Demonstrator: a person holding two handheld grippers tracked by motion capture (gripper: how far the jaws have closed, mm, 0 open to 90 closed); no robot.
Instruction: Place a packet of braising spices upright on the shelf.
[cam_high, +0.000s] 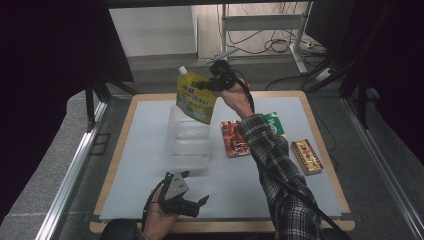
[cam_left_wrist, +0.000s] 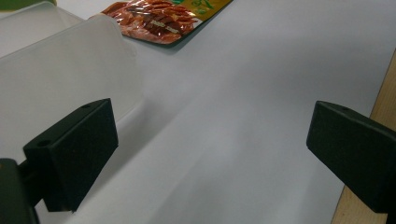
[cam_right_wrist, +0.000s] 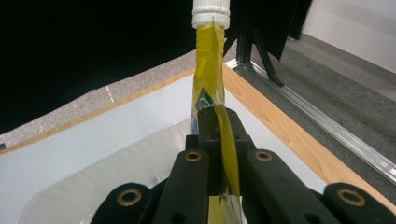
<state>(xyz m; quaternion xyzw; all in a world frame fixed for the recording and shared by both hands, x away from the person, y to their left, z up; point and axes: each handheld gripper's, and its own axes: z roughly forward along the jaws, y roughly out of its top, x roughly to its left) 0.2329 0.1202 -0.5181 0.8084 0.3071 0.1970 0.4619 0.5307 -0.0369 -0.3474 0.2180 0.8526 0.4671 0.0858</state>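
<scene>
A yellow spouted pouch (cam_high: 196, 96) with a white cap hangs over the far end of a clear plastic bin (cam_high: 187, 140). My right gripper (cam_high: 212, 82) is shut on the pouch's upper right edge. In the right gripper view the pouch (cam_right_wrist: 210, 79) stands edge-on, pinched between the two black jaws, with the bin (cam_right_wrist: 116, 172) below. My left gripper (cam_high: 192, 202) rests low near the table's front edge, open and holding nothing. In the left gripper view its pads (cam_left_wrist: 74, 149) stand wide apart over the white mat (cam_left_wrist: 243, 116), the bin wall (cam_left_wrist: 60, 74) at left.
A red snack packet (cam_high: 234, 138) lies right of the bin, a green packet (cam_high: 276, 123) beside it under the sleeve, and a gold-and-red box (cam_high: 306, 156) farther right. The white mat (cam_high: 145, 130) covers a wooden tabletop (cam_high: 327, 150). Metal rails run along both sides.
</scene>
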